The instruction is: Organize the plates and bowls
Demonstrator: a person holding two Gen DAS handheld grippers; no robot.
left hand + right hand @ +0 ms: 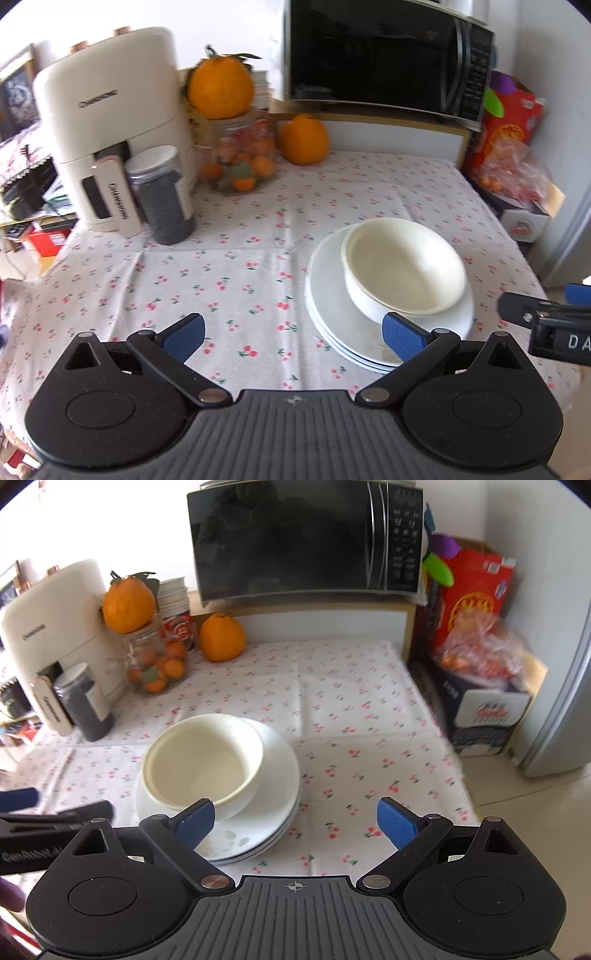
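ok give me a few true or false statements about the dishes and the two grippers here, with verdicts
1. The bowls sit on the stack of plates. True.
2. The left gripper is shut on a plate. False: its fingers are spread apart and hold nothing.
3. The right gripper is open. True.
4. The bowls lie upside down. False: they sit upright, with the inside showing.
5. An orange rests on top of the glass jar. True.
6. The plates sit inside the microwave. False: they are on the tablecloth.
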